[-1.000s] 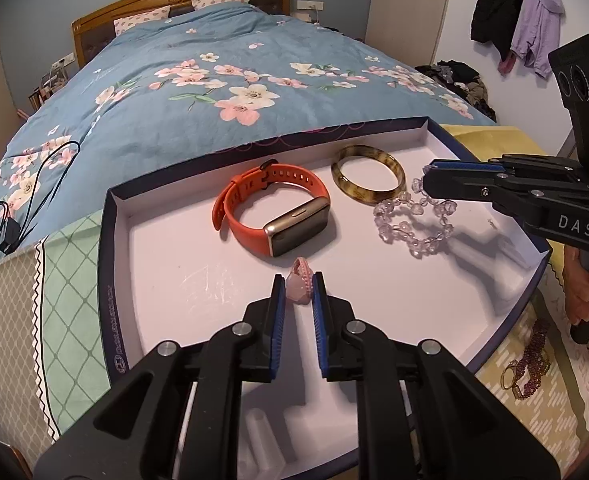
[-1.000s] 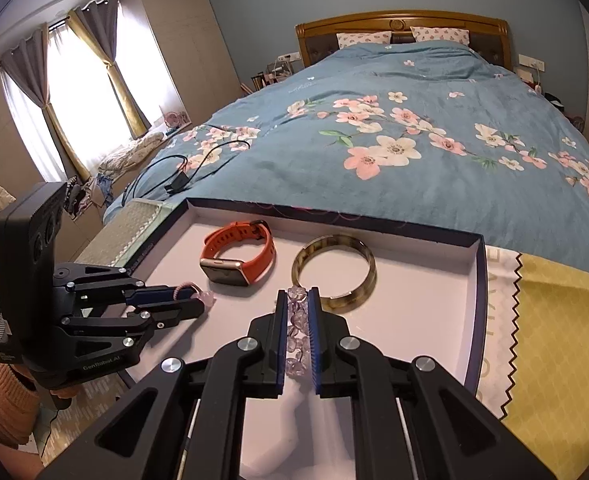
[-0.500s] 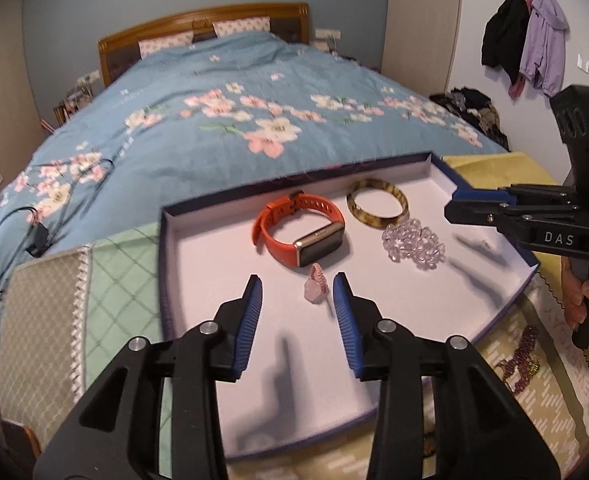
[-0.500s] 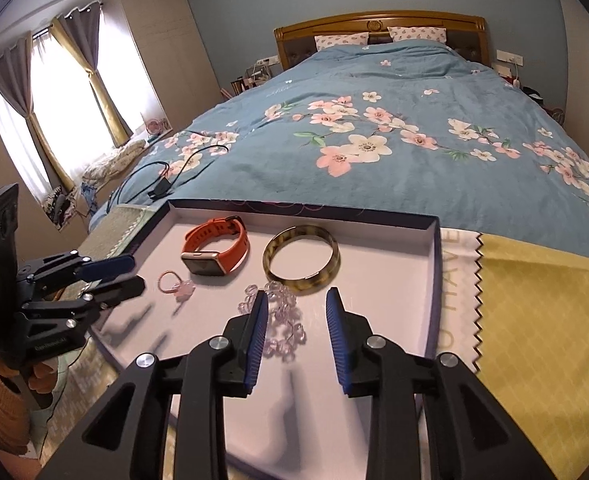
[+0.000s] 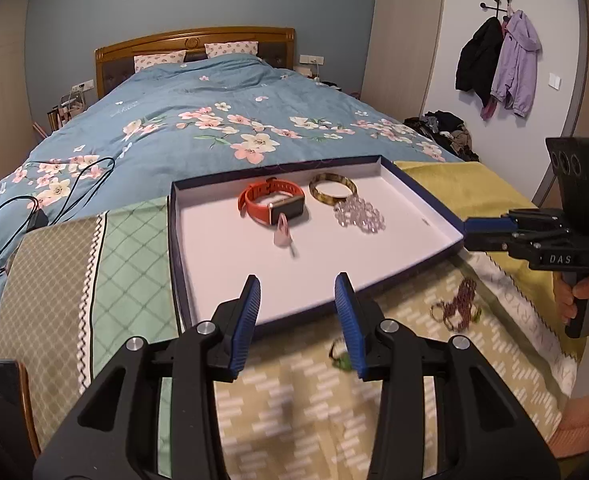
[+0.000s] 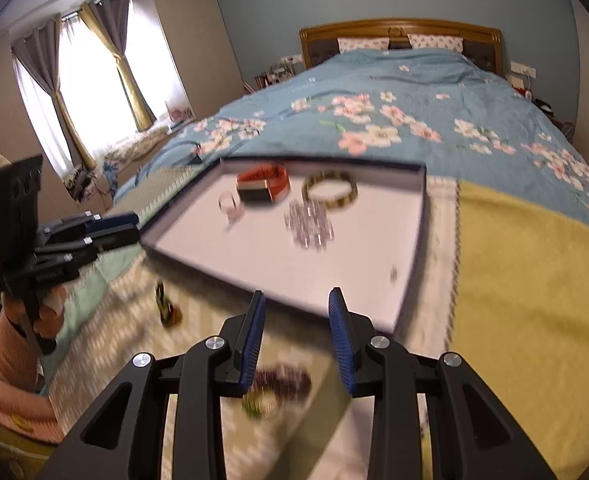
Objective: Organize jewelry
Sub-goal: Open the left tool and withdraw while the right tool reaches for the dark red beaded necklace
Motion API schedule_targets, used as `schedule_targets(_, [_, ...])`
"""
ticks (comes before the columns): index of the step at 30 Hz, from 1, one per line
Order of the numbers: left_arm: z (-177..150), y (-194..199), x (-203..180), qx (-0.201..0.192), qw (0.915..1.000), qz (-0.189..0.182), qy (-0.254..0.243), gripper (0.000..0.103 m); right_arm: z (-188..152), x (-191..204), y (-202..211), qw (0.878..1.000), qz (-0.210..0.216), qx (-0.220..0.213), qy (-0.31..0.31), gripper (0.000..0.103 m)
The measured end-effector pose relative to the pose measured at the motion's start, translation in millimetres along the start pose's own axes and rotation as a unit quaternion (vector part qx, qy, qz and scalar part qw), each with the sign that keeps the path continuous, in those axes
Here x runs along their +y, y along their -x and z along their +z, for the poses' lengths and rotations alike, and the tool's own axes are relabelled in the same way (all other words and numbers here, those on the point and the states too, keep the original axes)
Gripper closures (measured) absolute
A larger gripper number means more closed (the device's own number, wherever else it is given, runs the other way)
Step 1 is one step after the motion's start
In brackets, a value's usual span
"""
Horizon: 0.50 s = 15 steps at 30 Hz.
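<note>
Blue pads of my left tool point(image 5: 297, 320) stand apart with nothing between them, low centre of the left wrist view; the jaws have just been opening. Above them, mid-frame, the white-lined tray point(image 5: 198, 264) rests on the bed's patterned cloths point(image 5: 126, 256). Inside it: orange watch point(image 5: 270, 202), amber bangle point(image 5: 333, 192) to its right, crystal bead bracelet point(image 5: 359, 216) touching the bangle's near edge, small pink piece point(image 5: 282, 234) just below the watch. Outside the tray, lower right: dark red bead strand point(image 5: 458, 305) on the cloth, and a small green piece point(image 5: 341, 356) just beside my right pad. My right tool point(image 5: 468, 227) enters from the right edge, at the tray's corner.

Right wrist view, blurred: my right tool point(image 6: 296, 318) is likewise apart and empty, jaws just opened, over the tray's point(image 6: 416, 256) near rim. Watch point(image 6: 263, 184), bangle point(image 6: 329, 189), crystal bracelet point(image 6: 309, 224) and pink piece point(image 6: 230, 204) lie in the upper half. Dark red strand point(image 6: 282, 380) lies under the pads, bottom centre. Left tool point(image 6: 114, 230) sits at left edge, parted.
</note>
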<state>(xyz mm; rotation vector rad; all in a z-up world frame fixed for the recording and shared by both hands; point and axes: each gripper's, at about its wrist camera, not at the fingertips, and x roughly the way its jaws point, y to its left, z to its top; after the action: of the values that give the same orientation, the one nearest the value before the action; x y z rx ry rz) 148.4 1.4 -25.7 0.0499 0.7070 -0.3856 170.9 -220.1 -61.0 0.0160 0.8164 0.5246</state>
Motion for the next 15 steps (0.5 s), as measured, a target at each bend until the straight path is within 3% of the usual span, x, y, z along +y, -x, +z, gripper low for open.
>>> schedule_targets(12, [-36,-17,-18,0.064,0.9975,-0.026,-0.01,0.066,-32,-8,-5,0.999,0.005,0.023,-0.043,0.073])
schedule_targets(15, [-38,-16,-24,0.063,0.9972,-0.038,-0.014,0.066,-34,-7,-8,0.999,0.008,0.028,-0.044,0.073])
